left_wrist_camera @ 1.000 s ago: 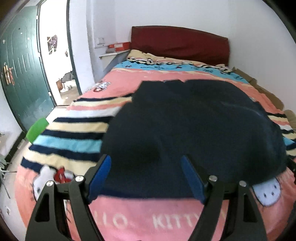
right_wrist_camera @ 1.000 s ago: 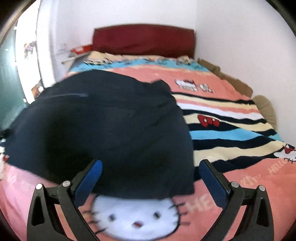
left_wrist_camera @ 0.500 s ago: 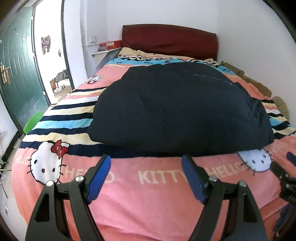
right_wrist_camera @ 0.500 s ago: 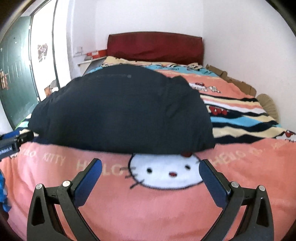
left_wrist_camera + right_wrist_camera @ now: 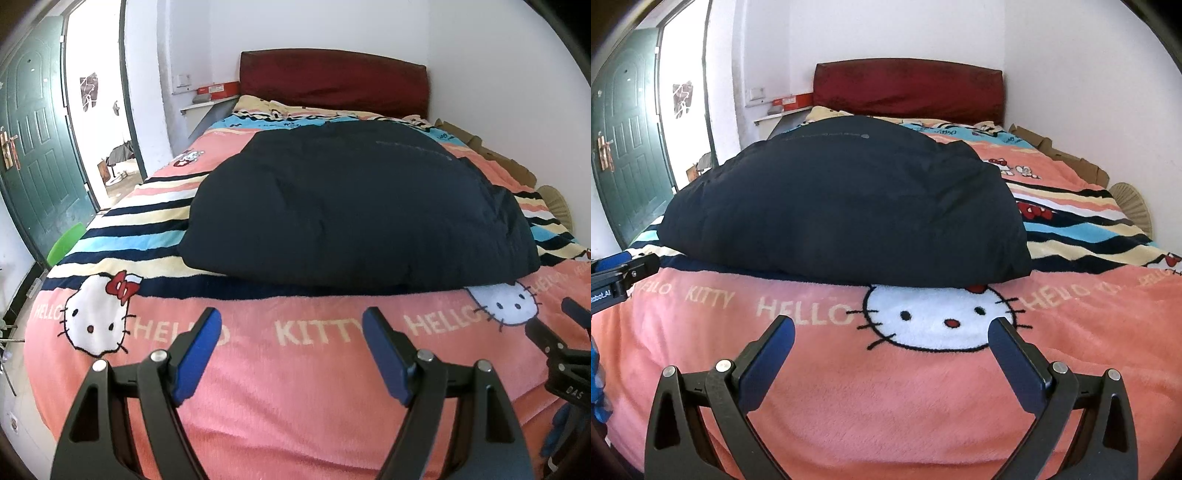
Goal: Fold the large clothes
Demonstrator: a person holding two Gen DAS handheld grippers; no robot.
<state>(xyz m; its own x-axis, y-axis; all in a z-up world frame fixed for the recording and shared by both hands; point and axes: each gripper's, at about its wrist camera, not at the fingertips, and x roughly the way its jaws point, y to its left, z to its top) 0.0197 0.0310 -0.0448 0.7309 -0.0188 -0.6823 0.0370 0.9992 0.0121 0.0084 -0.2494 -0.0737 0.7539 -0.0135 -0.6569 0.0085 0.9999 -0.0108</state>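
Jacket lies folded, compact, mid-bed — folding looks done. Left gripper and right gripper short of jacket — jaws wide, empty.

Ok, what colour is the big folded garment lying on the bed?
Dark navy garment, plain; clearest in the right wrist view.

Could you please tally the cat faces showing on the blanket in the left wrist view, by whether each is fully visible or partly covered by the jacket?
Fully visible: 1
Partly covered by jacket: 1
Total: 2, not counting the small motif by the far edge.
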